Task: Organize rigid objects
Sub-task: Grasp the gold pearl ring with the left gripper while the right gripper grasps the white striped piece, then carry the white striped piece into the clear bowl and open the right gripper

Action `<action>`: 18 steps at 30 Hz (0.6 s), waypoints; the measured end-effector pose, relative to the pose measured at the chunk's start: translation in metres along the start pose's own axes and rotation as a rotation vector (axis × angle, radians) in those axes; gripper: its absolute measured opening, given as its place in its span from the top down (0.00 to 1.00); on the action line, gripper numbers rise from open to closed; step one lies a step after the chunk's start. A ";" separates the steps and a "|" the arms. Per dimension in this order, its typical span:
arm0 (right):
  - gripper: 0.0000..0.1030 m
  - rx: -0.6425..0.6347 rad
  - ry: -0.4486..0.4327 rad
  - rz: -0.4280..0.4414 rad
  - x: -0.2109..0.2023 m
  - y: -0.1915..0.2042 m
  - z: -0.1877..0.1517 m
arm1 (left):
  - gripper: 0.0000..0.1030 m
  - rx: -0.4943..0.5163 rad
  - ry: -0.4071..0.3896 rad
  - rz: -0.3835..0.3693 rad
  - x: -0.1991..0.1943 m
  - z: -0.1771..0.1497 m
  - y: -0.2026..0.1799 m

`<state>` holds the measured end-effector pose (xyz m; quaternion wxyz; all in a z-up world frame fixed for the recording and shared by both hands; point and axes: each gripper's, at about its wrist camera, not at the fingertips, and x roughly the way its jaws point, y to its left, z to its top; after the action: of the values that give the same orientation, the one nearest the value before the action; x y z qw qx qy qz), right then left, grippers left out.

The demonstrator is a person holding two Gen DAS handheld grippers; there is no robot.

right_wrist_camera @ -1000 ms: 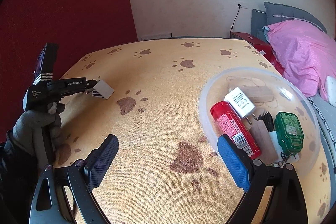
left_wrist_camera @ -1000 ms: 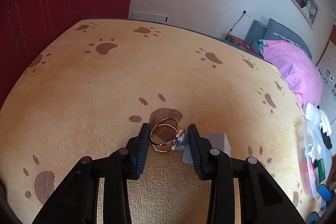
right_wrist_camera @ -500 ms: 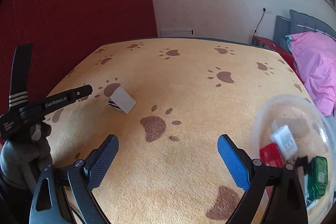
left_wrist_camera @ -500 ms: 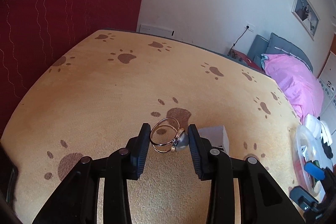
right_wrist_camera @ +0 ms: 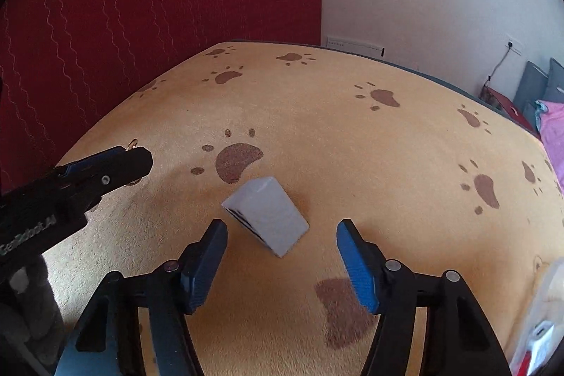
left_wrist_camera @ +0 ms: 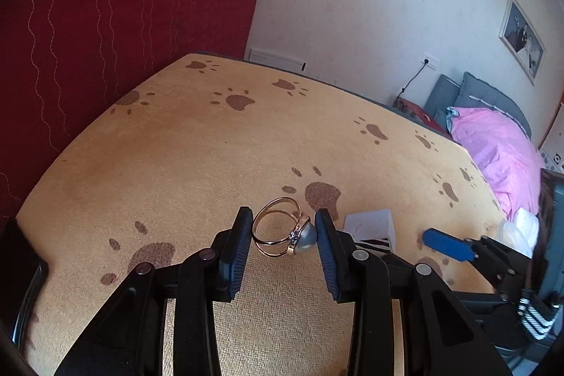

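My left gripper (left_wrist_camera: pixel 283 231) is shut on a gold ring with a grey pearl (left_wrist_camera: pixel 282 231) and holds it above the orange paw-print cloth (left_wrist_camera: pixel 211 147). A small white box with black stripes (left_wrist_camera: pixel 372 229) lies on the cloth just right of it. In the right wrist view the same box (right_wrist_camera: pixel 268 217) lies tilted between and just ahead of my open right gripper (right_wrist_camera: pixel 282 245). The left gripper (right_wrist_camera: pixel 137 161) reaches in from the left there. The right gripper's blue finger (left_wrist_camera: pixel 446 244) shows in the left wrist view.
A clear plastic bowl (right_wrist_camera: pixel 543 323) with small items sits at the right edge of the cloth. A red curtain (right_wrist_camera: pixel 141 6) hangs behind on the left. A bed with a pink blanket (left_wrist_camera: pixel 493 143) stands to the right.
My right gripper has swung left, away from the bowl, and now frames the white box. My left gripper has lifted and drawn back with the ring still held.
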<state>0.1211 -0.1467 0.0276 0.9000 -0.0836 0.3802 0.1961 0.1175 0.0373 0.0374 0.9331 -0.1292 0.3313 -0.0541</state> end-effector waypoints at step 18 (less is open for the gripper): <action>0.67 -0.011 0.026 -0.013 0.006 0.010 -0.001 | 0.64 -0.018 0.000 0.003 0.000 0.000 0.003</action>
<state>0.1200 -0.1358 0.0227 0.8957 -0.0934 0.3905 0.1913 0.1176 0.0399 0.0361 0.9320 -0.1371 0.3319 -0.0498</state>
